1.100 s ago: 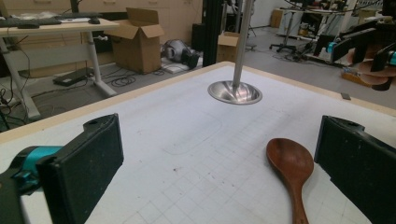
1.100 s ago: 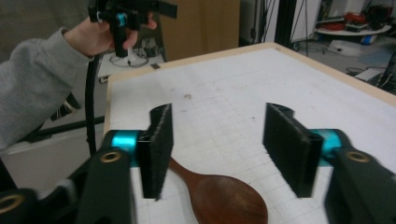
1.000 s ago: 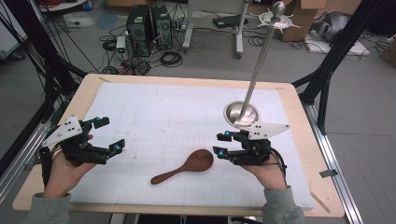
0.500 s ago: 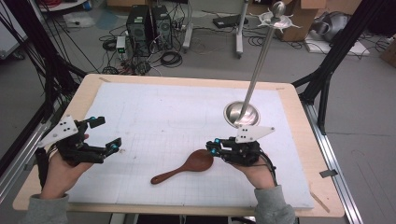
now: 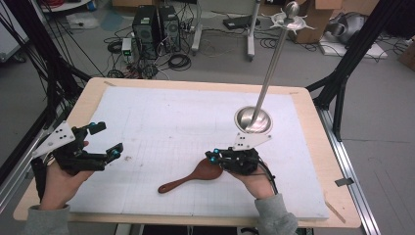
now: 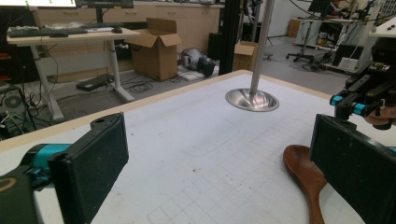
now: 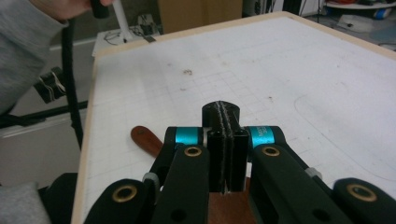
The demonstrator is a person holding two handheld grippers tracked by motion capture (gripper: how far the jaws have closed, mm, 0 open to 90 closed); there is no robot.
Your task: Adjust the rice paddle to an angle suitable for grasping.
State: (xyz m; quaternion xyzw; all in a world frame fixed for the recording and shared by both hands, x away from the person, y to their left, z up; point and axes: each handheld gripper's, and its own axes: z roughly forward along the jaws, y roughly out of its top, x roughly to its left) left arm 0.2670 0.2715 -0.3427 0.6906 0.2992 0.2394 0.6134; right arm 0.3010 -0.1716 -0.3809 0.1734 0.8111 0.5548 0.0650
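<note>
A brown wooden spoon (image 5: pixel 188 177) lies flat on the white mat (image 5: pixel 171 122), bowl to the right and handle pointing to the lower left. My right gripper (image 5: pixel 211 157) is shut, its jaws pressed together right over the spoon's bowl. In the right gripper view the closed right gripper (image 7: pixel 221 112) shows no object between its pads, the brown bowl lies just beneath it and the spoon's handle (image 7: pixel 144 140) sticks out to the left. My left gripper (image 5: pixel 108 138) stands open at the table's left side, well away from the spoon (image 6: pixel 303 172). Nothing sits between the left gripper's (image 6: pixel 219 172) wide-apart jaws.
A metal stand with a dish-shaped base (image 5: pixel 253 120) and a tall pole (image 5: pixel 271 63) rises just behind my right hand. The wooden table edge (image 5: pixel 88 98) frames the mat. Boxes, computers and cables lie on the floor beyond.
My right gripper has moved left over the spoon's bowl and its jaws have come together. The left gripper has barely shifted.
</note>
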